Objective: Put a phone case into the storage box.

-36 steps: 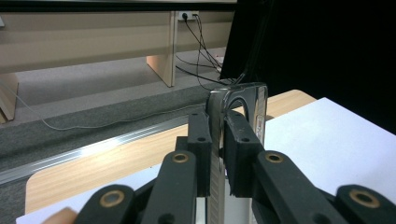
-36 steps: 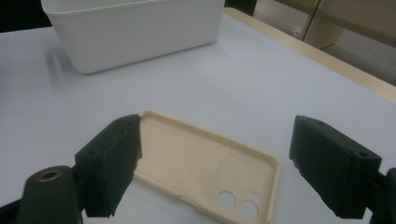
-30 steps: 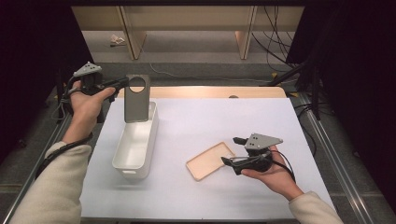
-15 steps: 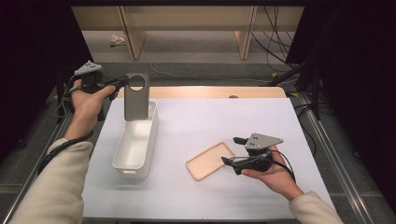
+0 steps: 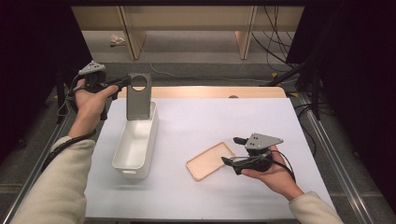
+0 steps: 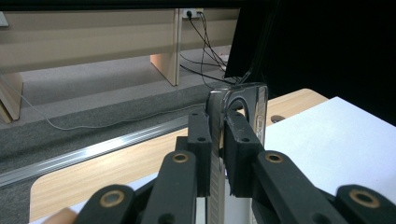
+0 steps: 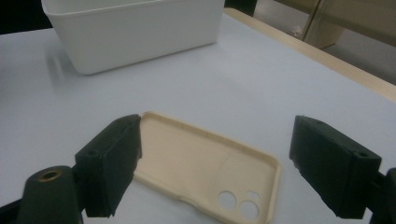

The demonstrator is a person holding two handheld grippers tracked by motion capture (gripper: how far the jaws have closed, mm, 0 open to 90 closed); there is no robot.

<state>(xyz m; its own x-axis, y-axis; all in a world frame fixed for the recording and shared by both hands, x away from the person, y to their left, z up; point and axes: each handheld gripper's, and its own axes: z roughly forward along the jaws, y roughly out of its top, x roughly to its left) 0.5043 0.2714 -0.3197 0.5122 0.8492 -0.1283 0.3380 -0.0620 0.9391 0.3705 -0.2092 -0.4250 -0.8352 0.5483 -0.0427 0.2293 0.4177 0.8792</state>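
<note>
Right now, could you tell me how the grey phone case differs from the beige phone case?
The grey phone case stands upright over the white bin, clamped by the left gripper; the beige phone case lies flat on the table, hollow side up. The right gripper is open around the beige one, not pressing it. The grey one has one large round cutout; the beige has small camera holes.

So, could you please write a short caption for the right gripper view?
Open right gripper poised around a beige phone case on the table, white bin behind.

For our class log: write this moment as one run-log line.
left tool: shut on grey case, upright over bin | right tool: open, at beige case | beige case: flat on table
</note>
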